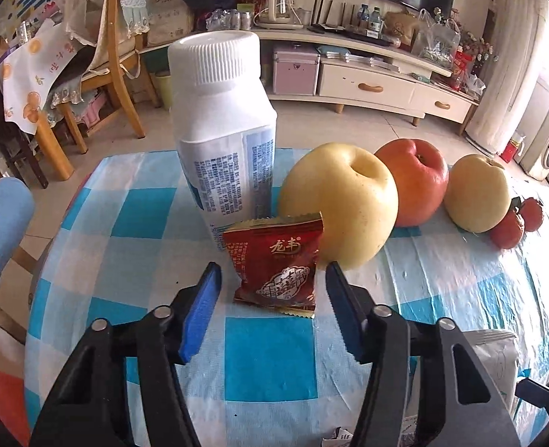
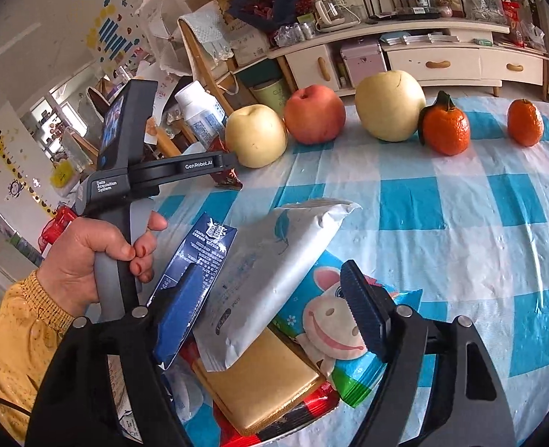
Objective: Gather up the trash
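Trash collection at a checked blue-and-white tablecloth [image 1: 270, 357] was at the picking-up stage. The left gripper [image 1: 273, 266], held in a person's hand [image 2: 84, 260], pointed down at a small red snack wrapper [image 1: 274, 264]. Its blue pads stood spread on either side of the wrapper, with a clear gap at both sides and nothing pinched.

The wrapper sat in the middle of the cloth, just in front of a white bottle [image 1: 222, 119] and touching or nearly touching a yellow pear-like fruit [image 1: 341, 201] to its right. Its long axis ran from near to far, in line with the fingers. One crimped edge faced the camera, the other faced the bottle, and the printed side was up. Whether it lay flat or leaned back on the bottle could not be told.

The right gripper [image 2: 272, 270] hovered with its pads also spread over a heap of packaging at the near edge. A white pouch [image 2: 274, 260] lay between them, tilted with its sealed end far and to the right, beside a dark blue packet [image 2: 207, 246] and over a cartoon-printed wrapper [image 2: 330, 316]. The right-hand pad stood clear of the pouch. The left-hand pad overlapped the blue packet in the view, and contact could not be confirmed.

A clean pick would probably call for closing across the wrapper's short width, low and centred. The tips would need to stay short of the bottle and the fruit so that neither was nudged.
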`<state>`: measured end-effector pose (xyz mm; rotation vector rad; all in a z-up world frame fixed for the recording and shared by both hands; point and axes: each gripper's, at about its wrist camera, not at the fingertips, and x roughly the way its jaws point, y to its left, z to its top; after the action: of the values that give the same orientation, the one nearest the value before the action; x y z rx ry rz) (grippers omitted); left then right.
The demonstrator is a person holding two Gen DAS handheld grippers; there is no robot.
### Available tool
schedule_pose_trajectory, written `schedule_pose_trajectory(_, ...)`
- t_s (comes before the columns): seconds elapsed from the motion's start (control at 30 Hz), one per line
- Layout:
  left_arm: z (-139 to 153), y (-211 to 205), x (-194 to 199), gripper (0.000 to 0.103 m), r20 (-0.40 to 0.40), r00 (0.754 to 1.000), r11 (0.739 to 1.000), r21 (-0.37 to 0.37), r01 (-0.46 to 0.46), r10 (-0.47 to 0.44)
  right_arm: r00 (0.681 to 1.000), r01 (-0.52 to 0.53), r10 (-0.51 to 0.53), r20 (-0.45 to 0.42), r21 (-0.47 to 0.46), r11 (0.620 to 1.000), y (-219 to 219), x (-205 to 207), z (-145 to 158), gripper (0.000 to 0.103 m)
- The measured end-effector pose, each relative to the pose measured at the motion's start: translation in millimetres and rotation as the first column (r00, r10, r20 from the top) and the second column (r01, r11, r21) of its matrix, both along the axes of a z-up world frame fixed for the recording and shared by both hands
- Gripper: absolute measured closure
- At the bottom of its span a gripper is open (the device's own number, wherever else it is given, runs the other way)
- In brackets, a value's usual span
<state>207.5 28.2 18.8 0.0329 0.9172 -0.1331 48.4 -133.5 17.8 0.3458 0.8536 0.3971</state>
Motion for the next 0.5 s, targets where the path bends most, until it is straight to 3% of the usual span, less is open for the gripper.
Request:
schedule_pose_trajectory(0.13,-3,2,-1,0.063,0.008,1.0,1.0,-0.002,-0.021,0.021,1.0,-0.003,0.003,0.0,-0.001,1.0,3,3,-4,0.026)
schedule_pose_trajectory(0.37,-1,12,-17,0.069,0.03,0.999,0.999,-0.028,-0.027,0.027,1.0,-0.011,0.011,0.005,-0.006,1.0,6,7,-6,0.044)
schedule_pose_trajectory(0.47,5,19,-29,0.07,0.045,0.998,0.999,-0.042,-0.034,0.036,1.0,-0.006,0.006,0.008,-0.019,1.0,5,4,-5,0.043)
schedule_pose_trajectory(0.5,8,21,-33,0.07,0.051,0.998,0.998,-0.044,-0.033,0.036,1.0,0.004,-0.003,0.008,-0.036,0.999,6,4,-3,0.036)
